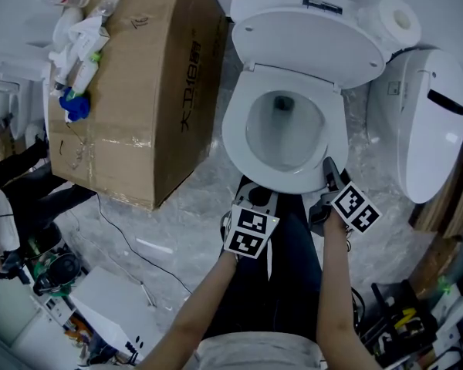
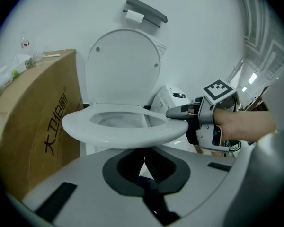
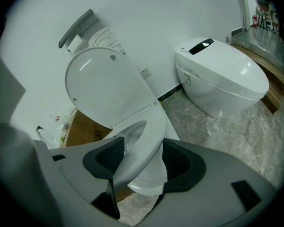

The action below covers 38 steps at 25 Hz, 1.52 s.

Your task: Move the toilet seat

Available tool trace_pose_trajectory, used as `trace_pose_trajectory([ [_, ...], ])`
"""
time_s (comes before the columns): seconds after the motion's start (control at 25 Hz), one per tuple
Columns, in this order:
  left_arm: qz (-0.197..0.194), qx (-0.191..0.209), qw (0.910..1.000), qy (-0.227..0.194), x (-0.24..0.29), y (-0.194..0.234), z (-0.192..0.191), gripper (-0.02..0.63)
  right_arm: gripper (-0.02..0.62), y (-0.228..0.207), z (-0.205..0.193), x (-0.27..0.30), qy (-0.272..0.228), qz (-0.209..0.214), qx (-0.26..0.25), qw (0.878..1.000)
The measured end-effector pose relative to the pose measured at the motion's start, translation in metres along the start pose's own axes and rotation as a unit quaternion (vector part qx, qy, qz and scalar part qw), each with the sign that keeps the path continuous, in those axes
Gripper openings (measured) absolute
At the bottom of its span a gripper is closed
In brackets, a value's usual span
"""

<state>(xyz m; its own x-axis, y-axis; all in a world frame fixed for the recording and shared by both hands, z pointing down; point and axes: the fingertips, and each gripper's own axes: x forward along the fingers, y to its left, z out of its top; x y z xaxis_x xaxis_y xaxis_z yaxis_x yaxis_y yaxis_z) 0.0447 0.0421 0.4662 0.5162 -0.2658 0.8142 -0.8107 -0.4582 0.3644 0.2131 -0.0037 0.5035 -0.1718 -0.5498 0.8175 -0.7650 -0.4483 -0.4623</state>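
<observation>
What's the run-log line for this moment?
right gripper: shut on toilet seat front rim | left gripper: shut, empty, in front of bowl | lid: up

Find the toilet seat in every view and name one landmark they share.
Head view: toilet seat at centre, ringing the bowl, with the right gripper on its near rim.
Left gripper view: seat at centre, a flat ring seen from the front.
Right gripper view: seat at lower centre, clamped between the jaws.
Shared landmark: the raised lid, just behind the seat.
</observation>
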Motion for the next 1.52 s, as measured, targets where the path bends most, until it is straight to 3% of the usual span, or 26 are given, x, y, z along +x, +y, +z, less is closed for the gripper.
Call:
trace_pose_trajectory([
  [0.48, 0.003, 0.003, 0.9991, -0.042, -0.014, -0.001, 0.042, 0.015, 0.278, 0.019, 0.031, -0.02, -0.041, -0.009, -0.042, 0.998],
  [0.76, 0.006, 0.014, 0.9976, -0.067, -0.019, -0.001, 0.066, 0.015, 0.276, 0.034, 0.042, -0.033, -0.058, 0.009, -0.086, 0.995],
  [1.2, 0.007, 0.025, 0.9949, -0.098, -0.025, 0.001, 0.105, 0.015, 0.087, 0.07, 0.07, -0.06, -0.13, -0.007, -0.183, 0.974],
  [1.52, 0.028, 0.045, 0.9925, -0.11, -0.028, 0.004, 0.134, 0.015, 0.035, 0.083, 0.089, -0.072, -0.168, -0.013, -0.199, 0.965],
])
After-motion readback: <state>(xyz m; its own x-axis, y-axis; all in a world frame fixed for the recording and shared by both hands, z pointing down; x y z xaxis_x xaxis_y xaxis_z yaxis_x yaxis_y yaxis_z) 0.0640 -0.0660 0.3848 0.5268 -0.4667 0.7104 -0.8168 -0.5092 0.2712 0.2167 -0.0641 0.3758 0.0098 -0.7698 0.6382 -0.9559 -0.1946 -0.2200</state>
